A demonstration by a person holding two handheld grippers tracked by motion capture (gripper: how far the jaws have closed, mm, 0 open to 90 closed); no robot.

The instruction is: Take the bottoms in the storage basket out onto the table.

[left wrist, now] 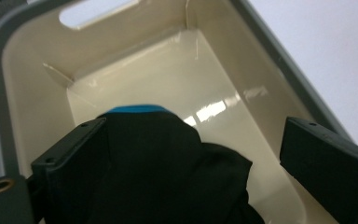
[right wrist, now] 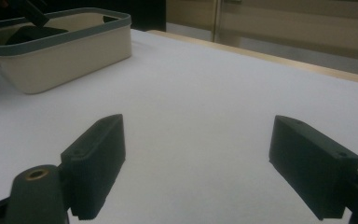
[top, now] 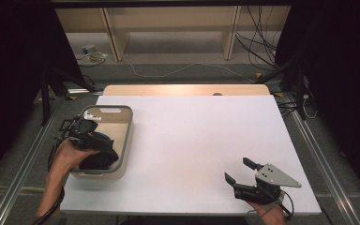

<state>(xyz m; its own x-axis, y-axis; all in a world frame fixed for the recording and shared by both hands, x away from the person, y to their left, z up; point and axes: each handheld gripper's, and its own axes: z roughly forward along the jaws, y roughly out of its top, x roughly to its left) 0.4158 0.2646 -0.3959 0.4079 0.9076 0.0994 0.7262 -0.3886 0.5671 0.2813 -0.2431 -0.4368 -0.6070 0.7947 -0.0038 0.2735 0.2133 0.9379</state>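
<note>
White sheet covers the surface [top: 192, 140], wooden edge at the far side, dark floor with cables and a shelf frame beyond.

Black cloth with a blue trim [left wrist: 168, 158] lies inside the cream bin [top: 127, 140] with the grey rim, at the bin's near end; the far part of the bin floor is bare and glossy. Bin sits at the left side of the surface.

Left gripper [left wrist: 186, 154] is down in the bin over the cloth, its fingers [left wrist: 70, 149] spread apart. In the left gripper view one finger is against the cloth's edge and the other stands clear of it beside the bin wall, so nothing is clamped. Looks like either a release into the bin or a pick about to start; cannot tell which.

To do it well, if releasing: lift straight up with fingers wide so the fabric does not snag and drag out over the rim. If picking: bunch a fold between both fingers, not the single edge, and clear the bin wall first.

Left hand [top: 68, 157] reaches in from the near left, forearm angled up, gripper tipped down and forward into the bin.

Right gripper [top: 239, 171] is at the near right, well apart from the bin, held low above the bare sheet, fingers wide open and empty, pointing toward the far left.
</note>
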